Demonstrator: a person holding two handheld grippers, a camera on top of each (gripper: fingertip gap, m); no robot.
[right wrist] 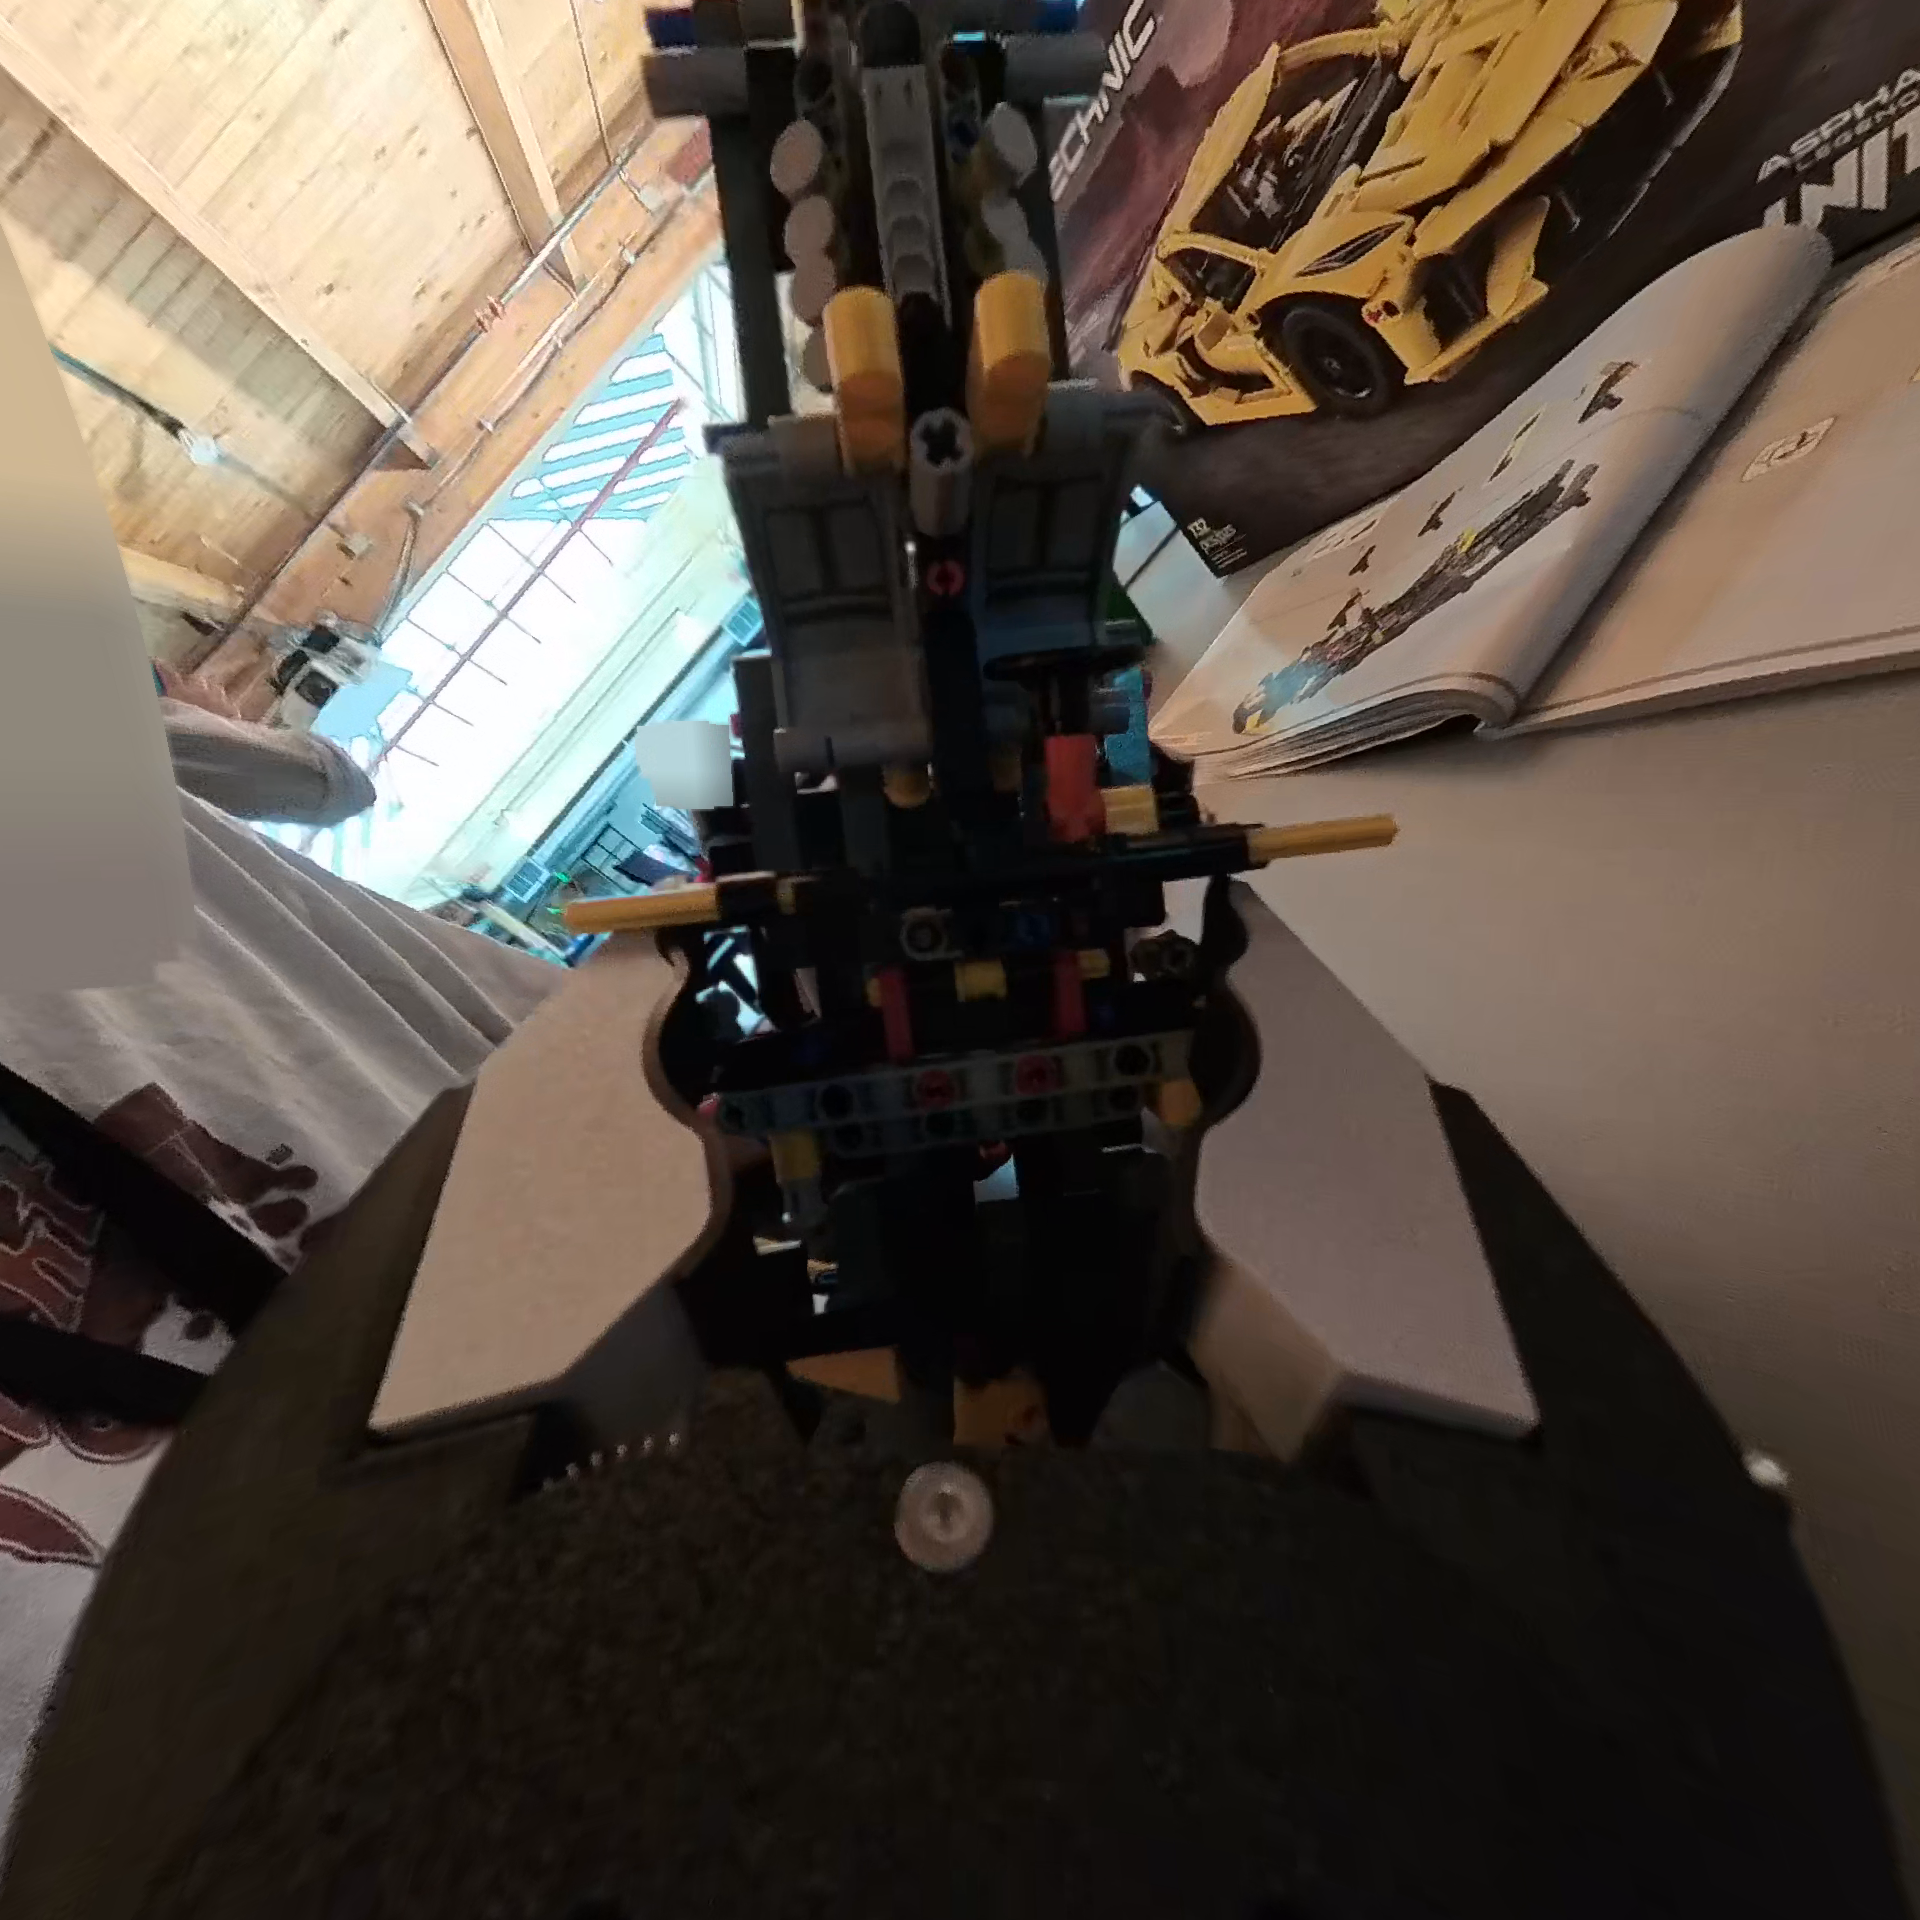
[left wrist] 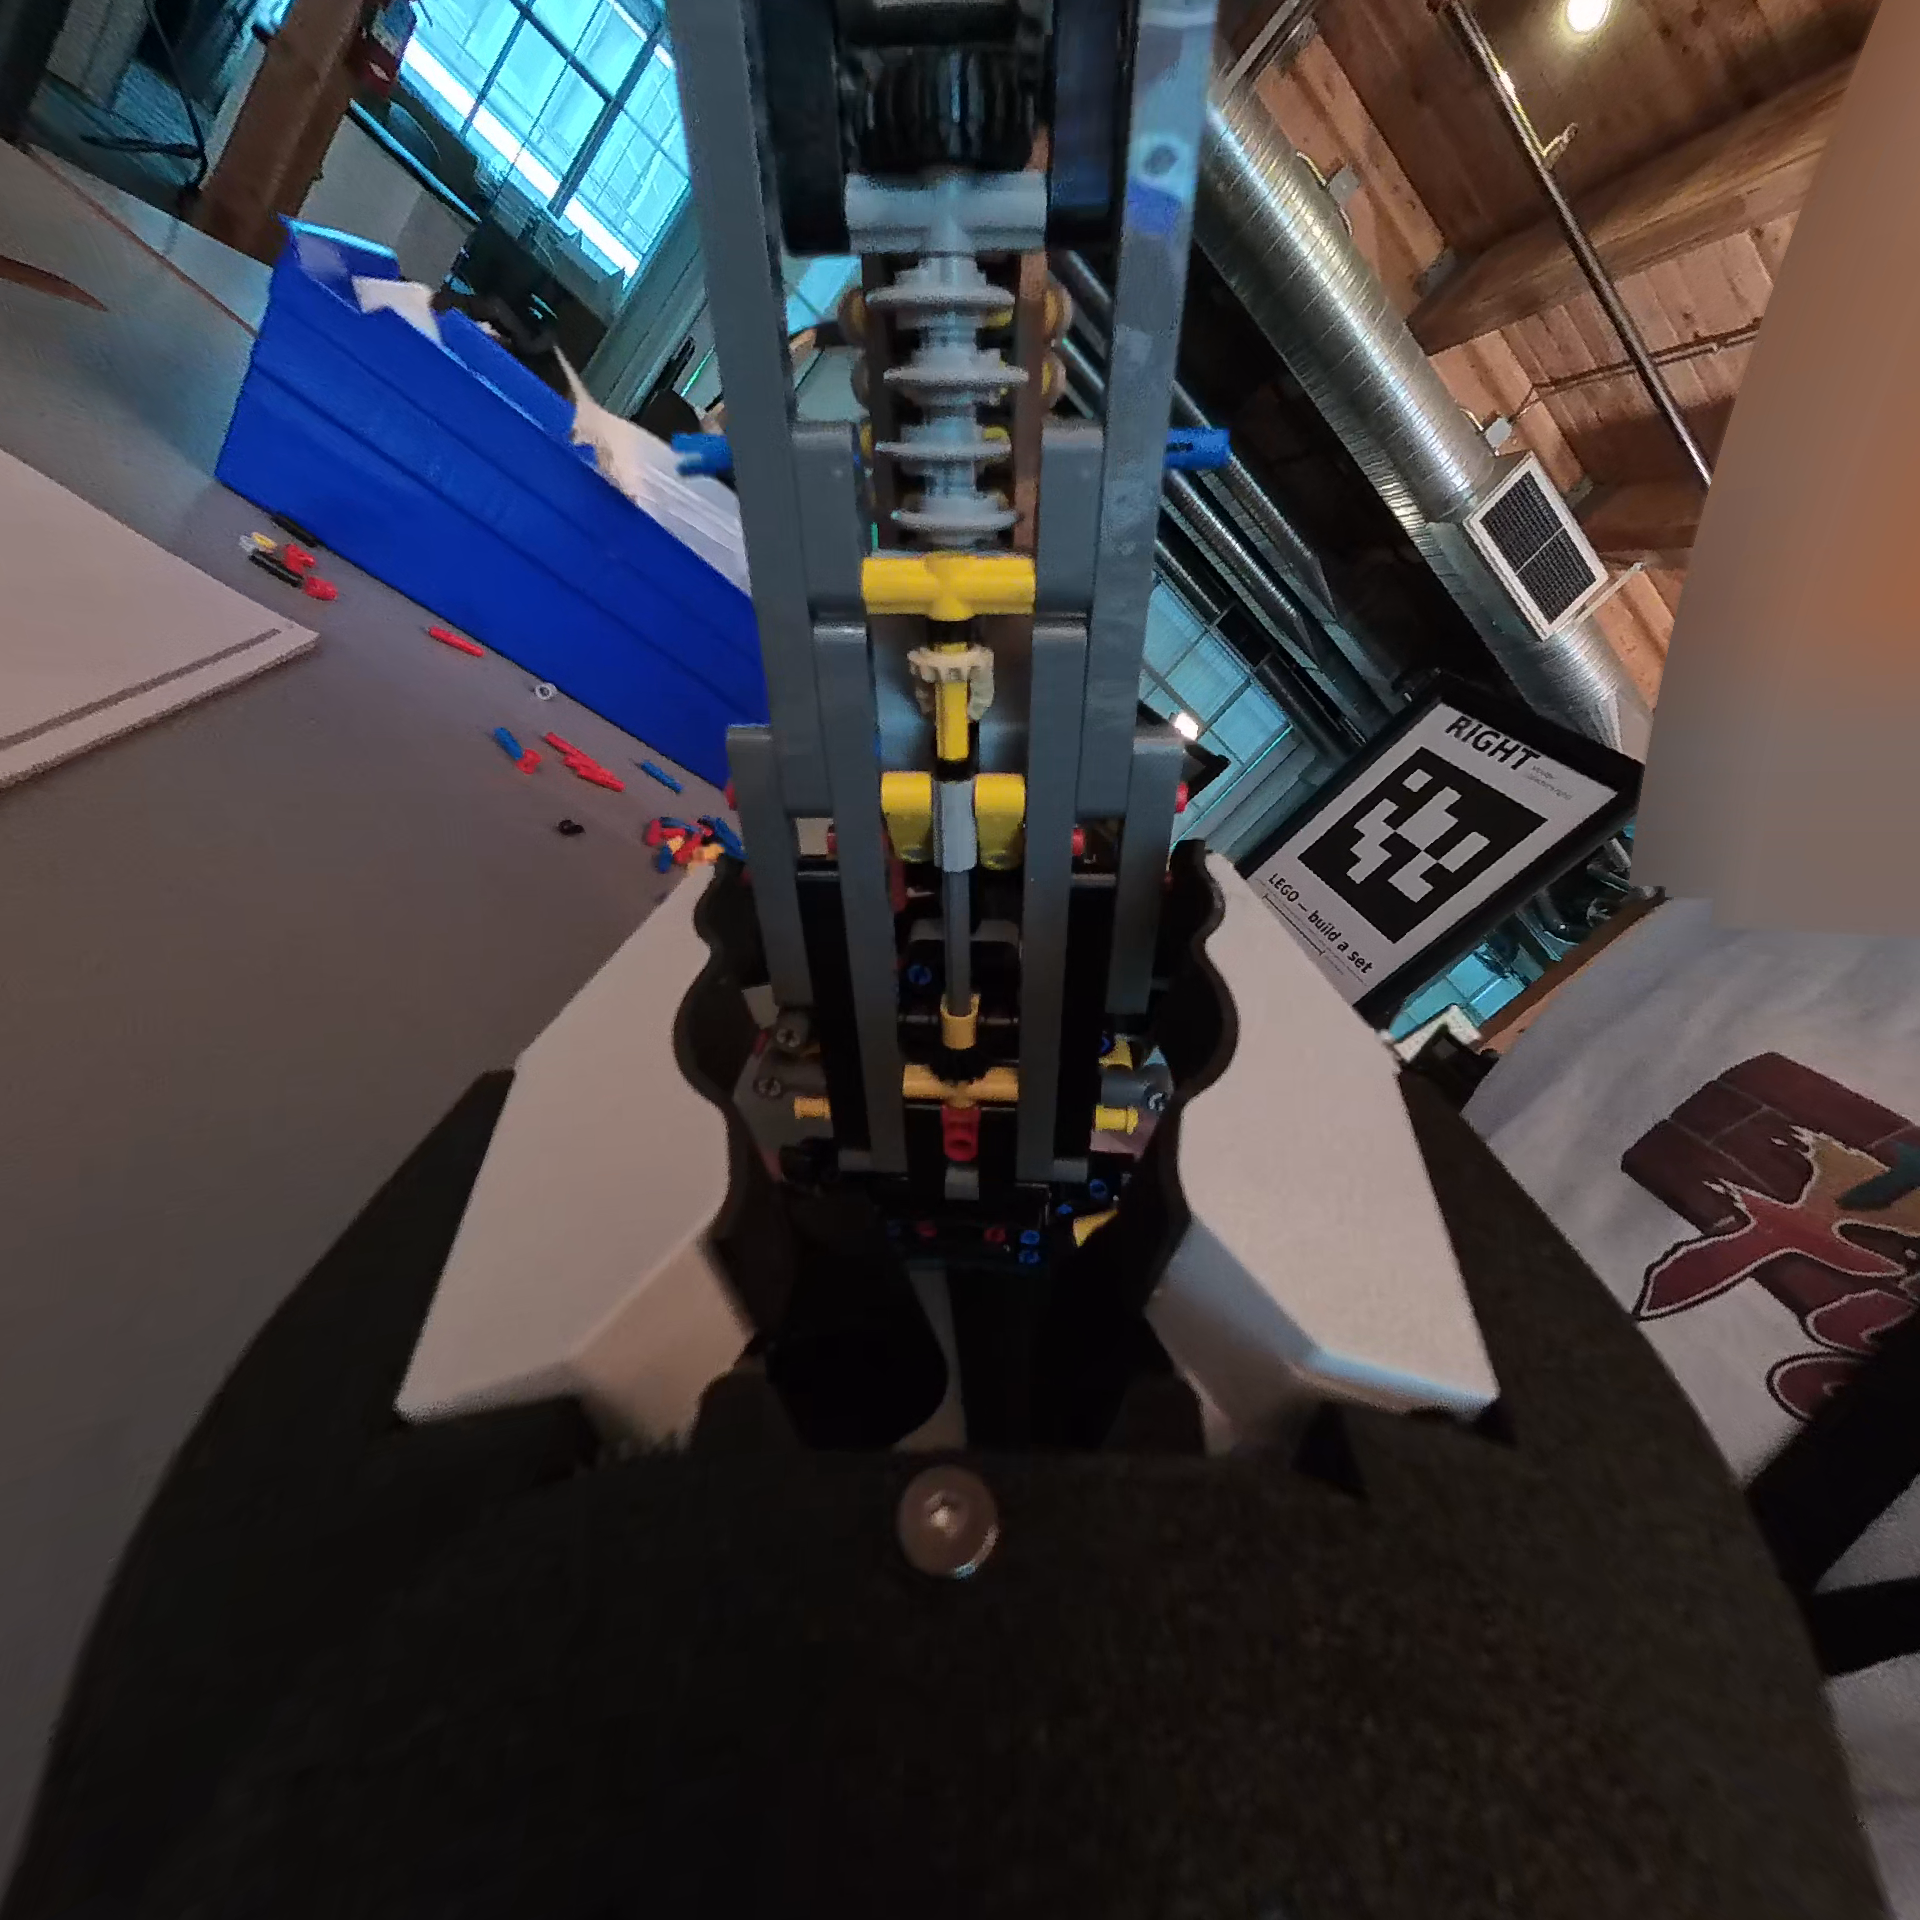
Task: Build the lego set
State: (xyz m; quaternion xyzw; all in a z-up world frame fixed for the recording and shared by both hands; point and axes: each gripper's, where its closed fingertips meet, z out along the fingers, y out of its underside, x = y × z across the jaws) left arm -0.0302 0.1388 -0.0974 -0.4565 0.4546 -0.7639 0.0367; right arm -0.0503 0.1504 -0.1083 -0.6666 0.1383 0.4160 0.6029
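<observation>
A long lego chassis of grey beams, yellow connectors and a central axle is lifted off the table, tilted. My left gripper is shut on one end of it, white fingers pressing both sides. In the right wrist view my right gripper is shut on the other end of the same chassis, where two grey seats, yellow pieces and a yellow cross axle show. Loose red, blue and yellow pins lie scattered on the grey table.
A blue parts bin stands on the table beyond the pins. An open instruction booklet and the set's box with a yellow car picture lie to the right. A framed marker sign stands nearby. A person's white printed shirt is close. The tips of both grippers are at nearly the same place.
</observation>
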